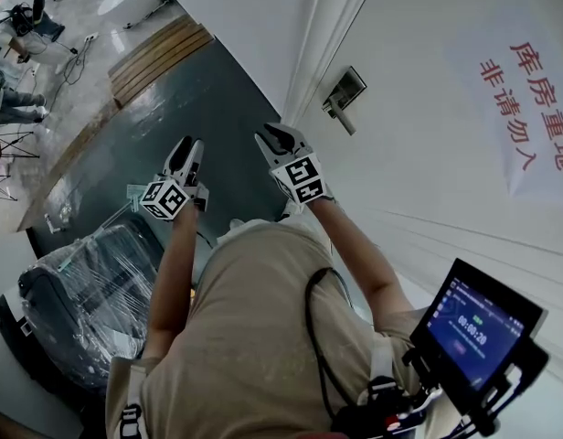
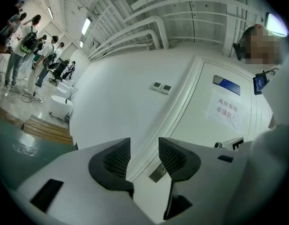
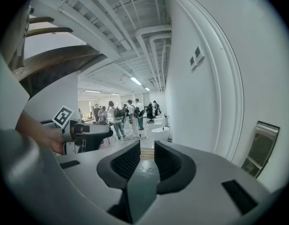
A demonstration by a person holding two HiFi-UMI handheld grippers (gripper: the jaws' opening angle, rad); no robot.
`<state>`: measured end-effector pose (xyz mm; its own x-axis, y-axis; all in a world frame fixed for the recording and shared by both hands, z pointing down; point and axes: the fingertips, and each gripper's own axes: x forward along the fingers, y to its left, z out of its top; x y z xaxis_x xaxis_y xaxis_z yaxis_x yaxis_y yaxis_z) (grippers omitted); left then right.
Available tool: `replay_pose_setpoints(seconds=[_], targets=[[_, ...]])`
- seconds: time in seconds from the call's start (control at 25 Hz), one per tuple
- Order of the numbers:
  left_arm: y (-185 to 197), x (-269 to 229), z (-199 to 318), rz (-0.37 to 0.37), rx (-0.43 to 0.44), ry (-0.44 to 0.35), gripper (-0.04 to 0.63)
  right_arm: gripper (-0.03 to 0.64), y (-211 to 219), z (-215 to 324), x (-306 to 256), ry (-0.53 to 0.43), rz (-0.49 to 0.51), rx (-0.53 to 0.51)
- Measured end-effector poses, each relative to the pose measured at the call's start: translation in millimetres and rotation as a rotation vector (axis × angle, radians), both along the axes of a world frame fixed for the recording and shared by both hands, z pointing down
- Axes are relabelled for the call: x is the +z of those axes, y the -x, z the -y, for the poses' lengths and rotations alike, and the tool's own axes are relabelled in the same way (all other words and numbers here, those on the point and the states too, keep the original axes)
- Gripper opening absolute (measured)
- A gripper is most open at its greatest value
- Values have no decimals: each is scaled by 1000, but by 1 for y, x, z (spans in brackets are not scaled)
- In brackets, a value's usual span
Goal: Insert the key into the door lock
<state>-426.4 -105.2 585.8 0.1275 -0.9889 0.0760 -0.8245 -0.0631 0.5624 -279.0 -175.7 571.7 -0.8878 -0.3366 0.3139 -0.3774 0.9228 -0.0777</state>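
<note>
Two red lines, 库房重地 and 非请勿入, mark the sign [image 1: 528, 108] on the white door [image 1: 419, 199], whose lock [image 1: 344, 99] sits at its edge, near the right gripper [image 1: 280, 137], jaws narrowly parted and seemingly empty, the left gripper [image 1: 183, 146] beside it, wider, empty.

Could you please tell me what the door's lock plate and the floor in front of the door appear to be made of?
Lock plate: probably metal with a brushed or polished finish. It looks silvery grey and mirrors its surroundings in the right gripper view.
Floor: likely a painted or coated hard surface. It is dark green with a glossy sheen and soft reflections.
</note>
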Motion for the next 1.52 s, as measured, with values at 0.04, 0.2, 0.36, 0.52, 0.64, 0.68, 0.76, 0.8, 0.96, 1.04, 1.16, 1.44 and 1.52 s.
replay_pose_setpoints(seconds=[0.04, 0.2, 0.36, 0.52, 0.64, 0.68, 0.76, 0.8, 0.96, 1.04, 1.16, 1.44, 1.52], targets=[[9, 1, -9, -3, -1, 0, 195, 87, 9, -7, -1, -6, -1, -3], [30, 4, -33, -22, -6, -1, 195, 87, 31, -24, -4, -24, -6, -10], [40, -3, -32, -34, -17, 8, 195, 89, 44, -17, -14, -30, -5, -28], [45, -8, -35, -37, -40, 15, 195, 88, 51, -14, -22, -41, -2, -45], [53, -5, -54, -25, -50, 15, 195, 89, 60, -27, -22, -56, -2, -43], [58, -2, -63, -18, -57, 17, 195, 89, 66, -34, -19, -61, 1, -44], [70, 10, -80, -9, -81, 22, 195, 89, 79, -46, -9, -68, 3, -55], [75, 15, -88, -9, -96, 24, 194, 89, 85, -52, -3, -69, 1, -65], [81, 25, -95, -18, -161, 32, 194, 89, 95, -50, 6, -67, -8, -119], [77, 27, -81, -27, -194, 37, 193, 89, 92, -30, 8, -65, -15, -141], [71, 29, -76, -31, -225, 39, 193, 89, 90, -19, 12, -70, -30, -172], [62, 30, -66, -22, -287, 52, 193, 89, 88, 6, 18, -61, -37, -233], [57, 33, -66, -26, -304, 56, 193, 89, 86, 9, 20, -60, -38, -248]])
